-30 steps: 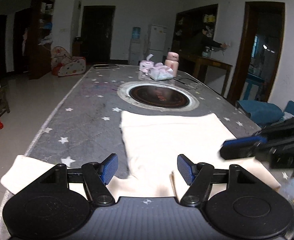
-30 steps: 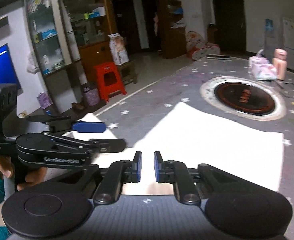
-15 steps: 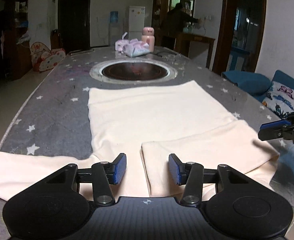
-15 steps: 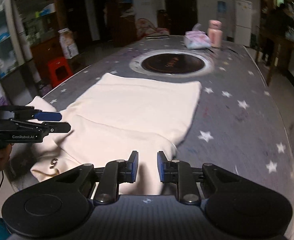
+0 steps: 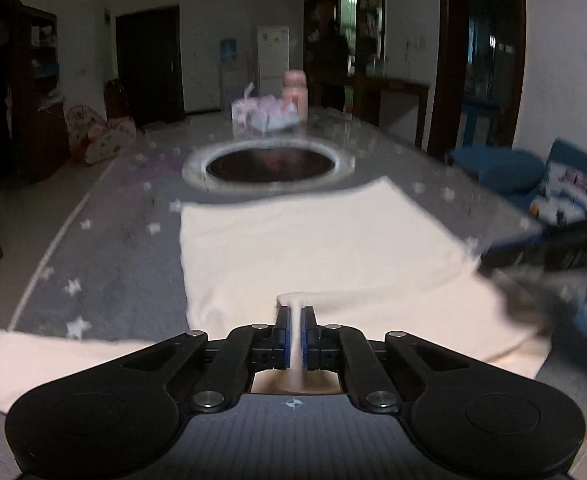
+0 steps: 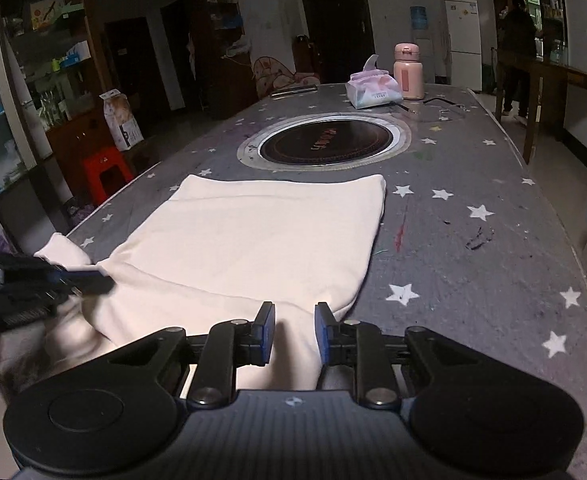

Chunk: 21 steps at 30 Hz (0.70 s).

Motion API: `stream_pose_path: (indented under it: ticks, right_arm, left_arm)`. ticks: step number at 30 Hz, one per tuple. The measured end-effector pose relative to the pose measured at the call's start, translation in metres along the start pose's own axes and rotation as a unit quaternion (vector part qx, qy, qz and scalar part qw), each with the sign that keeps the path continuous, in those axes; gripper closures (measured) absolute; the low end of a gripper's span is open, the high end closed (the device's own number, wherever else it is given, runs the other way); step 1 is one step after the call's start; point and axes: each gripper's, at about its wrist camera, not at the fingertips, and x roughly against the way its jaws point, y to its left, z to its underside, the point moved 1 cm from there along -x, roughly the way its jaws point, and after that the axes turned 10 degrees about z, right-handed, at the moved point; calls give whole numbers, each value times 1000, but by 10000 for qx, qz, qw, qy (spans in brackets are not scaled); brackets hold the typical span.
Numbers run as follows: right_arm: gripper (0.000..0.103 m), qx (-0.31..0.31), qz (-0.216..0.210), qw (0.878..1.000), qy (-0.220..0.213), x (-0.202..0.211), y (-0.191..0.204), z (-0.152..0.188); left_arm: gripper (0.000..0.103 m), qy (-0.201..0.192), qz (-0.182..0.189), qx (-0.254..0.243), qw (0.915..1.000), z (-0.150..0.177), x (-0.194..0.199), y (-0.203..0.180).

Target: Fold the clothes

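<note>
So we've got a cream shirt (image 6: 253, 240) laid flat on the near half of the grey star-print table (image 6: 473, 264), its far hem just short of the round burner (image 6: 323, 142) set in the middle of the table. One sleeve (image 5: 49, 354) trails off toward the table's left edge, and the near part of the shirt lies right at the near edge.

Our left gripper (image 5: 294, 334) has its jaws squeezed almost together on a pinched-up ridge of the shirt's fabric, right at the near edge; the cloth stands up in a thin fold between the blue pads (image 5: 281, 336). That view is pretty blurry, though.

Our right gripper (image 6: 293, 334) has its jaws partly apart, with shirt fabric lying in the gap, but the pads don't look pressed on it, so it's not gripping anything as far as we can see.

At the far end of the table sit a tissue pack (image 6: 373, 90) and a pink bottle (image 6: 408, 71), just beside each other.
</note>
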Motion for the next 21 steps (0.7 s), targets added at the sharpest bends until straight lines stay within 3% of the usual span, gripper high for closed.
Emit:
stream_pose_path:
  ticks: [4, 9, 13, 21]
  right_arm:
    - [76, -55, 33, 10000, 9, -4, -1, 1]
    - [75, -33, 360, 9993, -72, -4, -8, -3]
    - [75, 7, 496, 9987, -90, 2, -16, -3]
    - [75, 596, 325, 9975, -189, 8, 7, 5]
  left_arm:
    - [98, -254, 83, -130, 9996, -11, 13, -3]
    - [98, 156, -54, 40, 9999, 1, -7, 7]
    - [98, 255, -84, 149, 9995, 10, -8, 12]
    - [98, 342, -141, 178, 9992, 14, -11, 14]
